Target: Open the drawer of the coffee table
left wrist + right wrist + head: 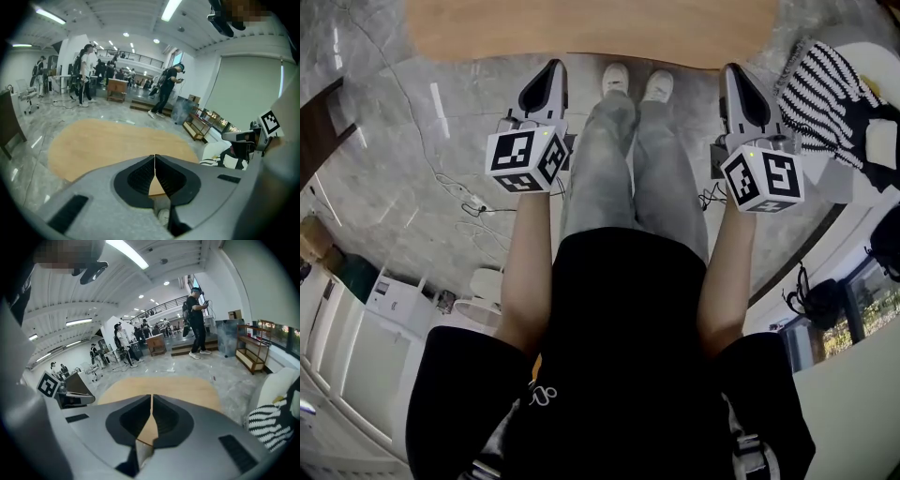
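The coffee table is a light wooden oval top at the upper edge of the head view; no drawer shows in any view. My left gripper points at the table's near edge, shut and empty. My right gripper does the same on the other side, also shut with nothing in it. In the left gripper view the left gripper has the tabletop beyond its closed tips. From the right gripper view, the right gripper also faces the tabletop.
I stand on a grey marble floor with my shoes just short of the table. A black-and-white striped cushion lies on a white seat at right. Cables trail on the floor at left. Several people stand far off.
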Action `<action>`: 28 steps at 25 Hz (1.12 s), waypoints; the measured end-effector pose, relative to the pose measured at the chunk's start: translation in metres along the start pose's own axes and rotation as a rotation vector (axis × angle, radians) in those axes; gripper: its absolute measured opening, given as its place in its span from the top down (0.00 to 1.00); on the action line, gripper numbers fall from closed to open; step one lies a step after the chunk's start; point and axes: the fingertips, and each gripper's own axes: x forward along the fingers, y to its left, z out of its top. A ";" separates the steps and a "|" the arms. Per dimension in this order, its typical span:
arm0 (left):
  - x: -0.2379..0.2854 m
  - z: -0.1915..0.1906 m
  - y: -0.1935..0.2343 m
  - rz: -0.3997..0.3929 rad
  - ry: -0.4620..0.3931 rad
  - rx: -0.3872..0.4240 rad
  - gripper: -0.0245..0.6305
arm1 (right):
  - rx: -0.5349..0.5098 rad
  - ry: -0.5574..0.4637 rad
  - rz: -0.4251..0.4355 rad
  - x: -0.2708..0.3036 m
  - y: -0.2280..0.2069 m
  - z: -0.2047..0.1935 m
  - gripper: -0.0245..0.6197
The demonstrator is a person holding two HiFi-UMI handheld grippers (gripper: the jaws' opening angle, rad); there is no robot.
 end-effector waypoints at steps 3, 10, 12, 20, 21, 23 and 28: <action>0.011 -0.034 0.011 0.016 0.053 0.000 0.95 | 0.012 0.043 0.000 0.008 -0.004 -0.033 0.94; 0.037 -0.092 0.026 0.014 0.117 -0.051 0.95 | 0.023 0.131 0.018 0.025 -0.005 -0.096 0.94; 0.043 -0.104 0.028 0.013 0.129 -0.059 0.95 | 0.022 0.156 0.020 0.027 -0.007 -0.112 0.94; 0.069 -0.149 0.042 0.008 0.177 -0.048 0.95 | 0.012 0.246 0.002 0.035 -0.027 -0.174 0.94; 0.072 -0.153 0.043 0.007 0.183 -0.046 0.95 | 0.012 0.255 0.002 0.037 -0.030 -0.180 0.94; 0.076 -0.161 0.046 0.004 0.200 -0.038 0.95 | 0.005 0.275 0.009 0.039 -0.036 -0.191 0.94; 0.088 -0.179 0.048 -0.019 0.247 -0.016 0.94 | -0.023 0.330 0.007 0.044 -0.051 -0.215 0.94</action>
